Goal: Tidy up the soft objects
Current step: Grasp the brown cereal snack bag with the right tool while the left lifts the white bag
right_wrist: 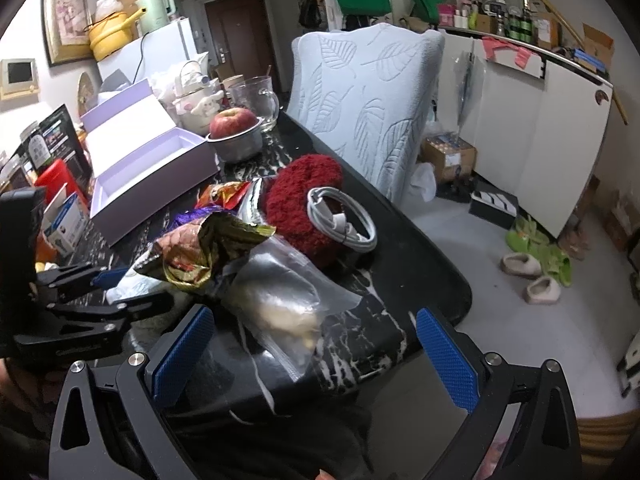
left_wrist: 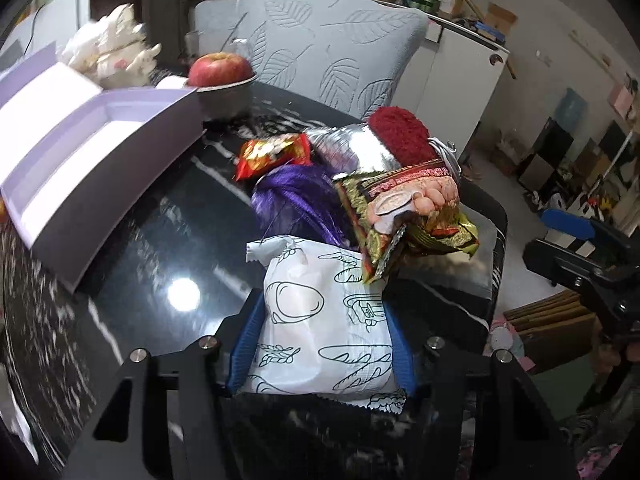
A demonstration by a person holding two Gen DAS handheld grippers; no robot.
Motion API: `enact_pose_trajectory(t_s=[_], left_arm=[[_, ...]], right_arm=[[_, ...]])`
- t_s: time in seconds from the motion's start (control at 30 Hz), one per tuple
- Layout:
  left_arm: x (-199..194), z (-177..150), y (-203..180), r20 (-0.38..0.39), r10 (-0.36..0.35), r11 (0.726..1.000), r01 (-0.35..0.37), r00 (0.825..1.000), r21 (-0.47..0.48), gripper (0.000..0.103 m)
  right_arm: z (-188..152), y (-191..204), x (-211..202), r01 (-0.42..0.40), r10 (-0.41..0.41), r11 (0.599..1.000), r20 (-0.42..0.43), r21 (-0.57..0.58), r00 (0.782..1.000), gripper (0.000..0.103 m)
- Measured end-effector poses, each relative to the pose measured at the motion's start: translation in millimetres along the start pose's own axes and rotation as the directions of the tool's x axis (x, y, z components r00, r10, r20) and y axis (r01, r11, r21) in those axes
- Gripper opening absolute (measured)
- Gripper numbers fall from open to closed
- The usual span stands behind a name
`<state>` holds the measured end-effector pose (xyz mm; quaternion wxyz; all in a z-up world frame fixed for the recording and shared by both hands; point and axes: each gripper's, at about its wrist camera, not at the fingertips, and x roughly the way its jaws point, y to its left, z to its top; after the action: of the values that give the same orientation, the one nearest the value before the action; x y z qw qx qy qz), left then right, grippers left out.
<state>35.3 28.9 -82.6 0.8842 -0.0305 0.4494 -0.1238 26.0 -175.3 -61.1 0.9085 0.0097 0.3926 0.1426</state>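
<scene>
While the left wrist view looks down its own fingers, the left hand-held gripper (left_wrist: 320,344) has its blue pads pressed against both sides of a white bread packet (left_wrist: 320,312) printed with loaf drawings, so it is gripping that packet low on the dark marble worktop (left_wrist: 132,248). Holding it across the narrow width probably lets the soft wrapper give without slipping. Just beyond lie a gold snack bag (left_wrist: 404,216), a purple bundle (left_wrist: 292,200), a small red-orange packet (left_wrist: 272,154), a silver pouch (left_wrist: 352,152) and a red fluffy item (left_wrist: 404,136), heaped together near the edge. An open lilac box (left_wrist: 92,160) stands to the left, well apart from the heap and likely the place for sorted pieces.

From the right wrist view, the right hand-held gripper (right_wrist: 316,360) hangs open, its pads wide apart with nothing pressed between them, above a clear bag (right_wrist: 288,300) at the worktop's near corner. A white cable coil (right_wrist: 344,220) rests on the red fluffy item. The left hand-held gripper shows at the left edge, low beside the heap; the packet it holds is mostly hidden there.
</scene>
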Motion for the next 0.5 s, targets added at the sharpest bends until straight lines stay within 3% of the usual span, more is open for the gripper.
enact_pose_trajectory(t_s=[0.27,0.5], left_arm=[[-25.6,-25.5,19.3,-0.008,0.030,0.994,-0.031,1.000,-0.101,0.056],[-44.7,-43.0,39.1,0.004,0.114,0.977,-0.112,0.993,-0.180,0.056]], right_arm=[[-0.9,19.3,8.5,-0.094,0.093,0.995,-0.012,-0.024,0.996,0.103],[-1.9,47.9,20.0,-0.181,0.179,0.980,-0.037,-0.077,0.983,0.103]])
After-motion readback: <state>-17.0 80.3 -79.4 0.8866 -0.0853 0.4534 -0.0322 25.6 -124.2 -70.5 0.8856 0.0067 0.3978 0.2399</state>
